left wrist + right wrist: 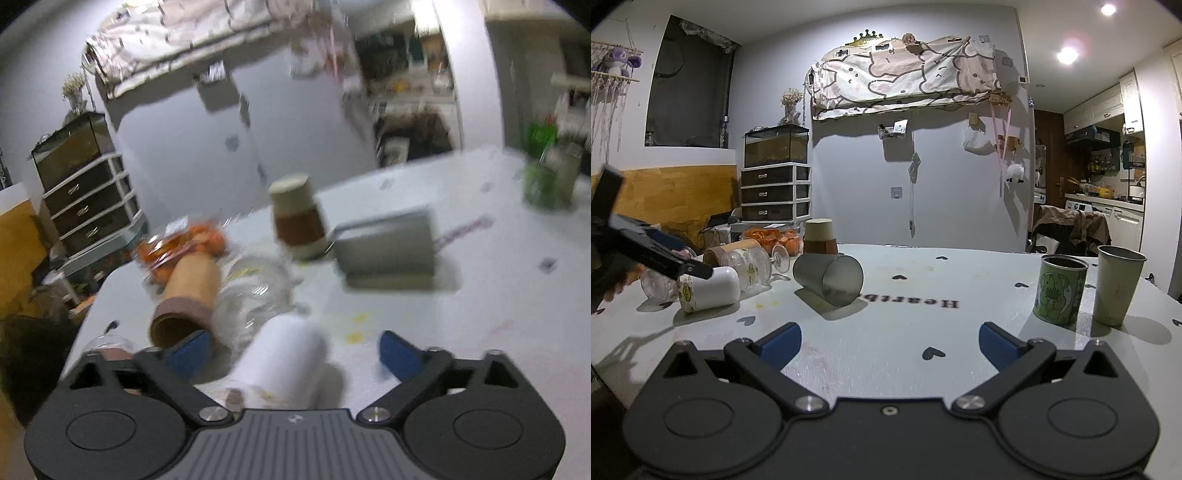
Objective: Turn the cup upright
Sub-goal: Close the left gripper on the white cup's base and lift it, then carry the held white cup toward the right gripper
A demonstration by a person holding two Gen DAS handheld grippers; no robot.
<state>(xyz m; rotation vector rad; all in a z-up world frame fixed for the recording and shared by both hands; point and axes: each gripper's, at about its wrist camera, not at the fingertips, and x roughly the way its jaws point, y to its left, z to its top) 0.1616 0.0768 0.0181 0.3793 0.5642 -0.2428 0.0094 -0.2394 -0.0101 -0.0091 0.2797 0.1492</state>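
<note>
A white cup (284, 358) lies on its side on the table between the open fingers of my left gripper (293, 349); it also shows in the right wrist view (711, 290) with the left gripper (696, 271) right over it. A grey cup (829, 278) lies on its side mid-table, also in the left wrist view (388, 245). My right gripper (890, 341) is open and empty, low over the near table. A brown paper cup (186, 301) and a clear glass (255, 295) lie on their sides. The left view is blurred.
An upside-down paper cup (820, 236) stands at the back. A green printed cup (1060, 290) and a tall metal cup (1117, 290) stand upright at the right. A bag of oranges (772, 238) lies at the back left, with a stemmed glass (753, 266) on its side.
</note>
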